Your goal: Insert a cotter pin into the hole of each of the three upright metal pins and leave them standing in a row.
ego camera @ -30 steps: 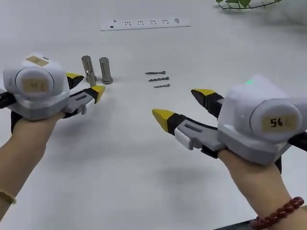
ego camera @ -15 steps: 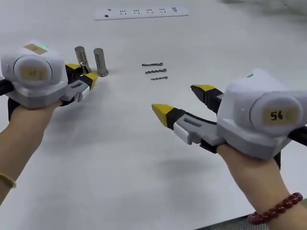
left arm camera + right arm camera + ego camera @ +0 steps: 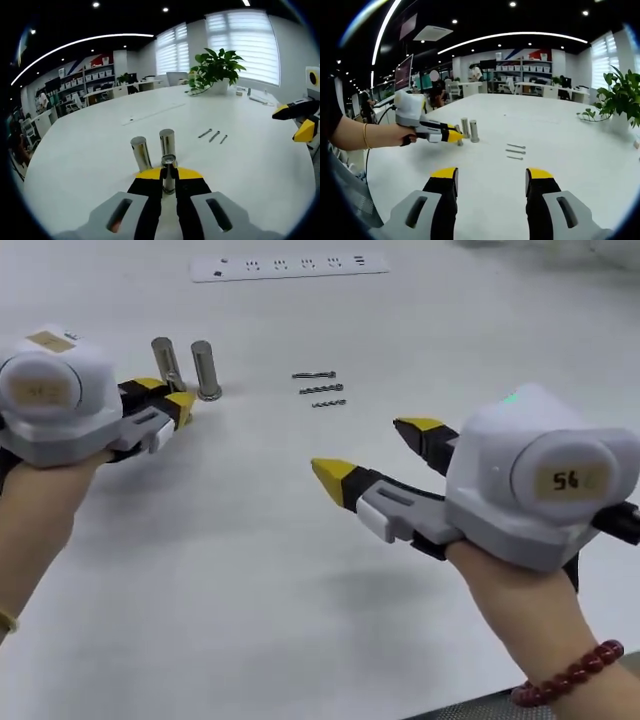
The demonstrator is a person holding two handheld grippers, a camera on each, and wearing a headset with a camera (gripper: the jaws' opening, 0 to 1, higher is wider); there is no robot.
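Note:
Two upright metal pins (image 3: 205, 369) (image 3: 167, 142) stand side by side at the far left of the white table. A third metal pin (image 3: 169, 162) stands just in front of them, and my left gripper (image 3: 166, 395) (image 3: 169, 176) is shut on it near its base. Three cotter pins (image 3: 321, 389) (image 3: 214, 136) (image 3: 515, 151) lie in a short column right of the pins. My right gripper (image 3: 375, 450) (image 3: 491, 175) hovers open and holds nothing, nearer to me than the cotter pins. The left gripper (image 3: 452, 135) also shows at the left of the right gripper view.
A white power strip (image 3: 290, 264) lies along the far side of the table (image 3: 250, 540). A potted plant (image 3: 215, 65) stands at the table's far end. The right gripper (image 3: 295, 117) enters the left gripper view from the right.
The left gripper's jaws have narrowed onto the nearest metal pin, which they loosely straddled a second ago. The right gripper has barely moved. The head camera has tilted slightly.

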